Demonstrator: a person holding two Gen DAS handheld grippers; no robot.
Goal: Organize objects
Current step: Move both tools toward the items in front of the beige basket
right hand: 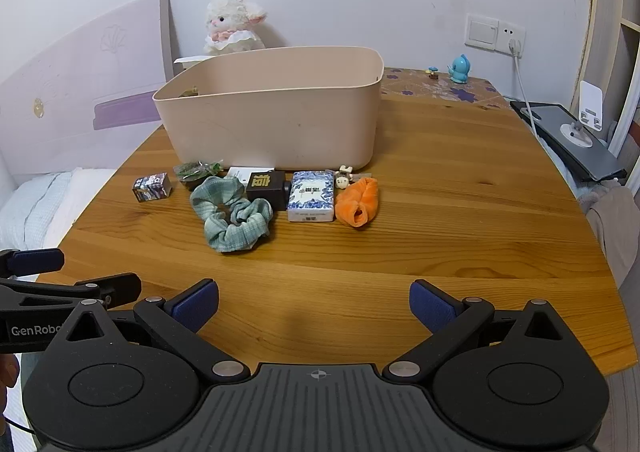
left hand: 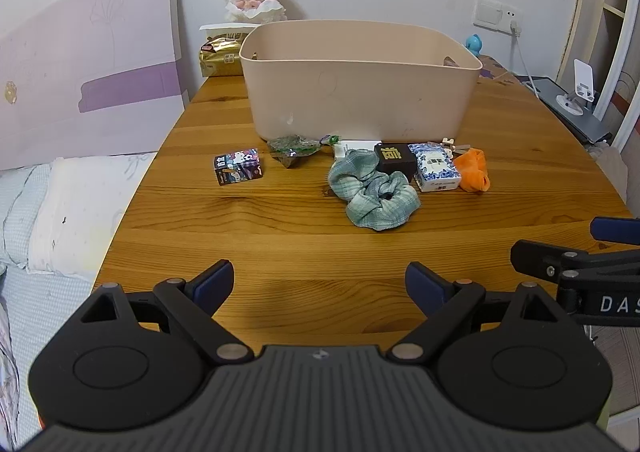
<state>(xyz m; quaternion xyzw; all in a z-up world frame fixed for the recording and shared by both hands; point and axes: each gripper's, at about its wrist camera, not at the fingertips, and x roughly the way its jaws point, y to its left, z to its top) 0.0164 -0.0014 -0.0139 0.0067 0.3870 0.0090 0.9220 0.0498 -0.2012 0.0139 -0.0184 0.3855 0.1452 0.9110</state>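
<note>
Two grippers hovered over the near edge of the wooden table (left hand: 280, 236), and we saw the left gripper (left hand: 319, 284) and the right gripper (right hand: 314, 302) both spread wide with nothing between their fingers. Toward the table's far edge stood a beige bin (left hand: 360, 92), and just in front of it we counted a row: a small printed box (left hand: 237, 165), a green packet (left hand: 294, 148), a plaid scrunchie (left hand: 370, 194), a black box (left hand: 394, 160), a blue-and-white box (left hand: 435, 172) and an orange cloth (left hand: 474, 170).
</note>
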